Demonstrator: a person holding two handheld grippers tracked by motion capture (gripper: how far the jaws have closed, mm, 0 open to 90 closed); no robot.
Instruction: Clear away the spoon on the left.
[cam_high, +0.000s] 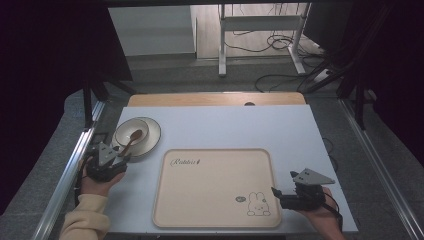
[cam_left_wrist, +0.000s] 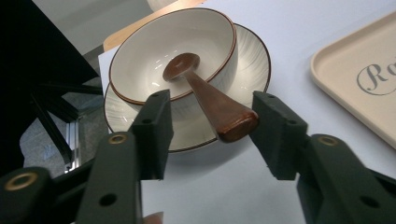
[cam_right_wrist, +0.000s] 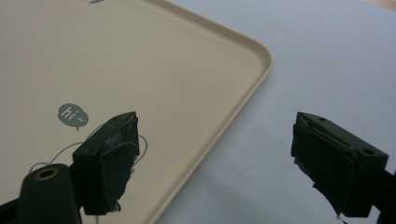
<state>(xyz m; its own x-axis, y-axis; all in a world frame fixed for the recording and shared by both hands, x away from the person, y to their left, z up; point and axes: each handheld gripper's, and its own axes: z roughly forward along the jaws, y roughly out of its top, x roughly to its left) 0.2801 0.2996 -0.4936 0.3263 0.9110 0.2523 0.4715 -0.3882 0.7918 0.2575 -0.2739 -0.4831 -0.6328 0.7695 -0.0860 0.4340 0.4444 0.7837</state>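
A: Nearest the person, at the desk's (cam_high: 300, 130) near right corner: the right hand-held gripper (cam_high: 286, 192), jaws wide apart and holding nothing, poised over the right edge of the beige tray (cam_high: 215, 220). What is it doing?

B: Waiting, as I judge it. In the right gripper view one jaw sits above the tray's (cam_right_wrist: 116, 56) rabbit print, the other above bare desk.

A: Farther left, by the desk's left edge: the left hand-held gripper (cam_high: 111, 159).

B: In the left gripper view its jaws are about half open and stand either side of the wooden spoon's (cam_left_wrist: 210, 100) handle end. One pad looks close to the wood, the other is clear of it, so no grip yet.

A: And beyond?

B: The spoon's scoop rests in the white bowl (cam_left_wrist: 140, 60), which stands on a ribbed plate (cam_left_wrist: 254, 60) near the far left corner. The step in hand reads as grasping the spoon. Next: close squarely on the handle, then lift without tipping the bowl.
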